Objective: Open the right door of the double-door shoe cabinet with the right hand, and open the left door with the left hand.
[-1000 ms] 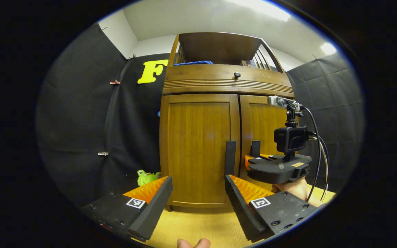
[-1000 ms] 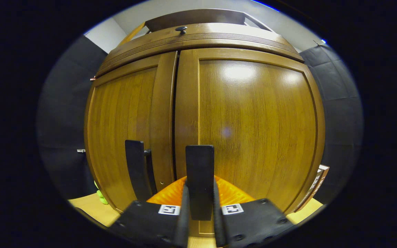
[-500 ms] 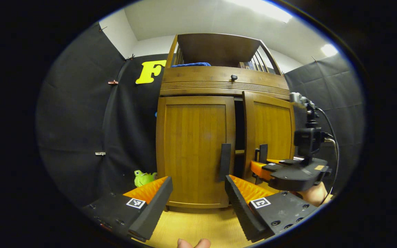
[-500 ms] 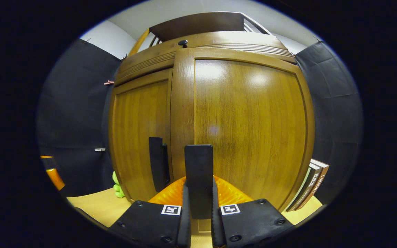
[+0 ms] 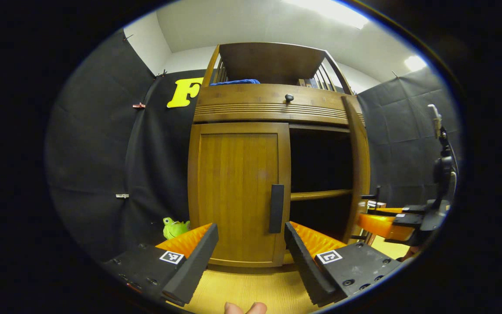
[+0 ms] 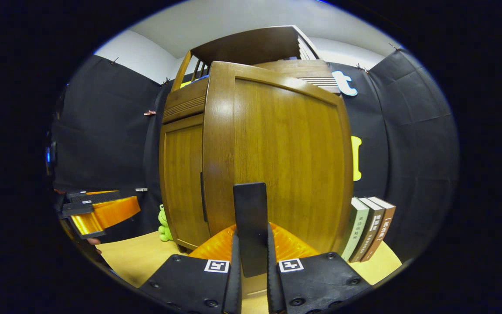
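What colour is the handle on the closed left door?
Black: a vertical bar handle on the brown wooden left door, clearest in the left gripper view.

The open right door (image 6: 277,161) hides the cabinet's inside; its handle's (image 6: 251,226) lower end is hidden between the right gripper's (image 6: 251,279) fingers.

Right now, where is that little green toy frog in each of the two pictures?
Left gripper view: the green toy frog sits low at left, beside the cabinet's closed left door.
Right gripper view: the frog peeks out at lower left, by that door.
Shared landmark: the left door.
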`<action>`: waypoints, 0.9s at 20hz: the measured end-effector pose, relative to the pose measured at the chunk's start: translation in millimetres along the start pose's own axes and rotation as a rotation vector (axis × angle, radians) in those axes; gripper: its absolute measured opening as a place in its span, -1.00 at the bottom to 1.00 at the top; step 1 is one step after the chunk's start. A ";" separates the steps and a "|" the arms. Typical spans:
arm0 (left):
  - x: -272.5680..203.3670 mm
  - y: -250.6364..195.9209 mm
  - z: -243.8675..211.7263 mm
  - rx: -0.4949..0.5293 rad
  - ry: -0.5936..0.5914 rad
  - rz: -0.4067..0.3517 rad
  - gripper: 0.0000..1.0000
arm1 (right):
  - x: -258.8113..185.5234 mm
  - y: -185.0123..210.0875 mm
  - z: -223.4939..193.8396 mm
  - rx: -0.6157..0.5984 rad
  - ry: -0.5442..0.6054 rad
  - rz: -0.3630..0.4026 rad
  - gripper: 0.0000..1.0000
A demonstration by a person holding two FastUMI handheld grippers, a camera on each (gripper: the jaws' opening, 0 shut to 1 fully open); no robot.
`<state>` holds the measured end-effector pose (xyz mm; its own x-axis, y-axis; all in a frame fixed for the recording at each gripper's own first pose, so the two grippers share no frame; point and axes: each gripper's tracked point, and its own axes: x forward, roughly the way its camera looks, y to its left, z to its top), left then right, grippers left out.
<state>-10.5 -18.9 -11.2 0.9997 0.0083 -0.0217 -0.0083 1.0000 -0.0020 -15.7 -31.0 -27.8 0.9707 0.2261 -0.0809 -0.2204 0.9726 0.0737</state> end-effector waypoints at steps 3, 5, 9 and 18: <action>8.0 -9.9 -3.5 -0.004 0.004 -0.007 0.89 | -24.0 -21.6 4.5 -0.004 0.003 -0.042 -0.57; 12.1 -19.5 -4.0 -0.004 0.004 -0.017 0.89 | -37.5 -37.3 6.3 -0.007 0.003 -0.073 -0.57; 18.0 -35.0 -7.7 0.017 0.008 -0.028 0.87 | -62.3 -70.4 14.9 0.016 -0.003 -0.133 -0.53; 34.4 -66.2 -4.1 -0.013 0.003 -0.050 0.89 | -101.7 -154.4 22.3 -0.033 -0.001 -0.286 -0.78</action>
<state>24.3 -84.8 -15.9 0.9988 -0.0421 -0.0239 0.0417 0.9990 -0.0158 -78.3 -205.4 -8.8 0.9940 -0.0579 -0.0924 0.0595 0.9981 0.0153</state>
